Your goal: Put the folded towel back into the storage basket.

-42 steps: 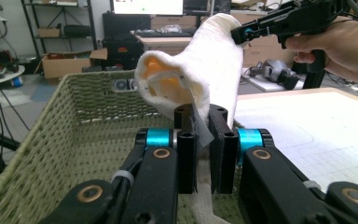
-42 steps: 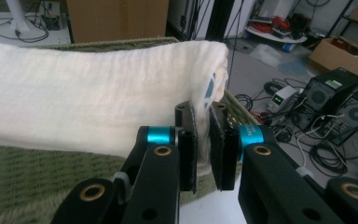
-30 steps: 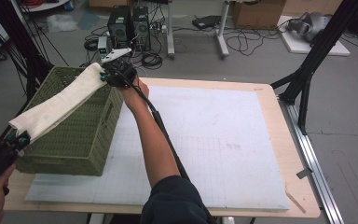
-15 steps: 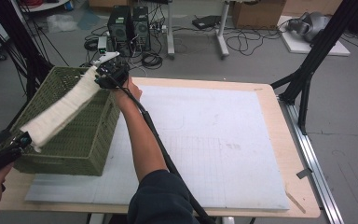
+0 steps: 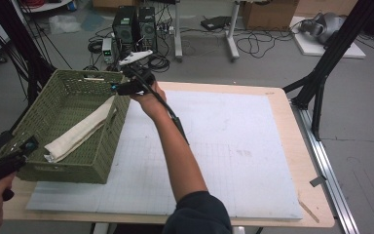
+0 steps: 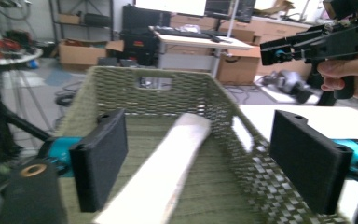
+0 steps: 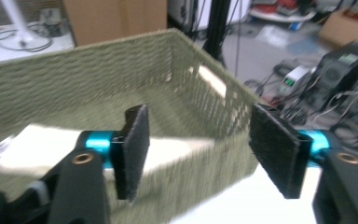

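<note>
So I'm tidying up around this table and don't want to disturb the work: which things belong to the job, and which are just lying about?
Part of the job:
- rolled cloth, lying in the basket
- green basket
- left tongs and right tongs, both open and empty

Just lying about:
- computer towers on the floor
- cables
- cardboard box

This is a lab or workshop for recording, not a home. On the grey floor beyond the bench (image 5: pixel 292 105) stand two black computer towers (image 5: pixel 135 25) amid a tangle of loose cables (image 5: pixel 253 45), with cardboard boxes (image 5: pixel 268 10) along the far side and black frame struts (image 5: pixel 327 63) rising beside the work surface. The left gripper view adds a desk with monitors (image 6: pixel 200 9) and a keyboard, more boxes (image 6: pixel 81 51) and shelving behind.
</note>
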Tool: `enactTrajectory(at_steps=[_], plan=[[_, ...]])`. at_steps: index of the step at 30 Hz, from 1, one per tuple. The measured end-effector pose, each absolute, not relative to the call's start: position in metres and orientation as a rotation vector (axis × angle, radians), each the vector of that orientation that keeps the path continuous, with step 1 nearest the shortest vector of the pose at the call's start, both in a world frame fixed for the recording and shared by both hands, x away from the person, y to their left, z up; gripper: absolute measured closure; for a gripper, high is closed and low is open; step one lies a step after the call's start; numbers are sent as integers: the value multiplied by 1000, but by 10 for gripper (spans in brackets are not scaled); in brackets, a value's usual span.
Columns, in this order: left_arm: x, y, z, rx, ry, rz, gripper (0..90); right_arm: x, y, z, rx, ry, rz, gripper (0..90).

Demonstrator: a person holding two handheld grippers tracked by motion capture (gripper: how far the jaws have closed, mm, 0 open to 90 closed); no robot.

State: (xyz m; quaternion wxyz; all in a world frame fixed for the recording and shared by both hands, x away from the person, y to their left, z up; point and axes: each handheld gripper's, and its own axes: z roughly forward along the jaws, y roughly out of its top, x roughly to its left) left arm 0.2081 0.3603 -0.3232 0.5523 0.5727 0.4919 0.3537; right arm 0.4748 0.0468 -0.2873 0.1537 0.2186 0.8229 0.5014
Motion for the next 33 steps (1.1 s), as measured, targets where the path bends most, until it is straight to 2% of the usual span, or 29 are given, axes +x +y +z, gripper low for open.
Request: enactTrajectory(at_steps=[4,7,13,22,33], plan=[[216,337,-324,1425,1081,761,158,468,6,-288,675,2396,1420,227],[222,315,-324,1461,1014,711,158,462,-34,-292,718,2385,1440,203],[233,282,-324,1480,972,641,160,444,-93,-295,746,2347,1402,197],[245,230,-320,1523,872,565,160,413,-158,-308,810,2287,1381,191],[260,161,-342,1595,733,423,160,362,-240,-326,897,2202,1316,186]])
